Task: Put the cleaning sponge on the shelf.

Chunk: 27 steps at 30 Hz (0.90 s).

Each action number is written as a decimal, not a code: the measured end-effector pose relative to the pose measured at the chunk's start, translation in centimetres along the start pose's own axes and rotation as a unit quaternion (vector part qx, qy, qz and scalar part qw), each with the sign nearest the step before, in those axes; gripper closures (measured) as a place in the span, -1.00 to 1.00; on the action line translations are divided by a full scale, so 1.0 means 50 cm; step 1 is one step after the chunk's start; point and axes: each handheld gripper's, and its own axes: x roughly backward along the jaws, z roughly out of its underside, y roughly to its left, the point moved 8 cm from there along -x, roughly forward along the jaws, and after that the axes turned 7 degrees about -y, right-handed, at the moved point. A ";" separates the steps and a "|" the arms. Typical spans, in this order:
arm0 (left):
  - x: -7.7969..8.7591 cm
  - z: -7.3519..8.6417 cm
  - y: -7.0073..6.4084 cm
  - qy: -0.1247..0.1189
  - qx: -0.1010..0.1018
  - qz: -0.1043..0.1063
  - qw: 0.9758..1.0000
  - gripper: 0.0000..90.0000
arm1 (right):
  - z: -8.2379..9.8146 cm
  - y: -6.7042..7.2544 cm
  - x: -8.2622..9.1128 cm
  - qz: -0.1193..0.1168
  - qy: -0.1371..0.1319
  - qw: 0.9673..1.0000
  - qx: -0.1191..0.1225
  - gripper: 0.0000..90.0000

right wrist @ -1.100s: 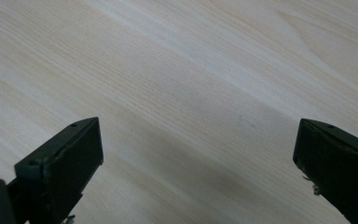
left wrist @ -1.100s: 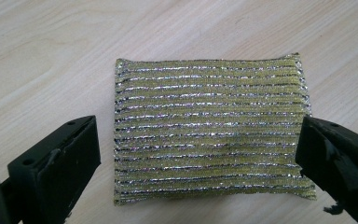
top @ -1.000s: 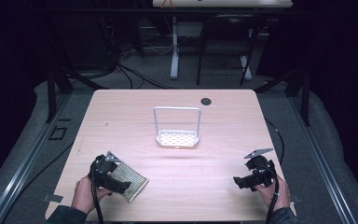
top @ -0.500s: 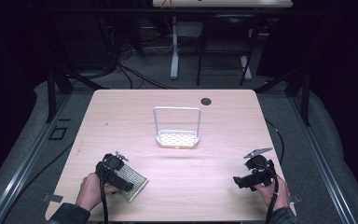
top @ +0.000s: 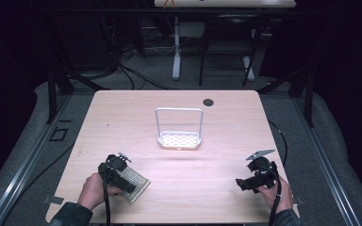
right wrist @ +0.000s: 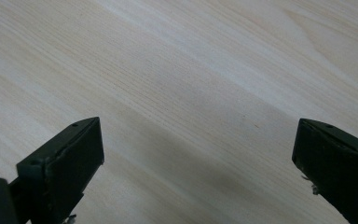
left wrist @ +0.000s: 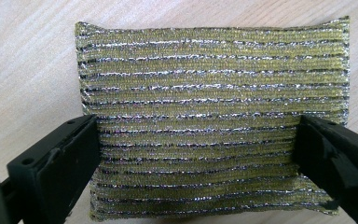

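A green-and-silver striped scouring pad [top: 136, 181] lies flat on the wooden table [top: 217, 122] near its front left. My left gripper [top: 126, 184] hovers low over it, held in a hand. In the left gripper view the pad [left wrist: 209, 93] lies between the two black jaws, which stand wide apart at its left and right edges; my left gripper [left wrist: 198, 140] is open. My right gripper [top: 241, 183] rests at the front right, pointing left. In the right gripper view my right gripper [right wrist: 193, 140] is open with bare wood between its jaws.
A white wire rack [top: 179, 139] with a perforated base and an upright loop stands mid-table. A dark round grommet [top: 208, 101] sits near the far edge. Black cables trail from both grippers toward the front edge.
My left gripper has slid right, onto the scouring pad, so its jaws now straddle it. The right gripper has stayed in place.
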 end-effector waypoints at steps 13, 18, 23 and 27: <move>0.003 0.001 -0.003 -0.004 0.002 -0.005 1.000 -0.82 | 0.000 0.001 0.000 -0.002 0.000 1.000 0.000 -0.96; 0.005 0.001 -0.006 -0.009 0.004 -0.004 1.000 -0.73 | 0.000 0.001 -0.002 -0.001 0.000 1.000 0.002 -0.96; 0.008 0.001 -0.007 -0.013 -0.001 -0.003 1.000 -0.63 | 0.000 0.003 -0.002 -0.004 0.000 1.000 0.001 -0.96; 0.010 0.000 -0.011 -0.017 -0.003 0.000 1.000 -0.50 | 0.000 0.003 -0.002 -0.005 0.000 1.000 0.001 -0.95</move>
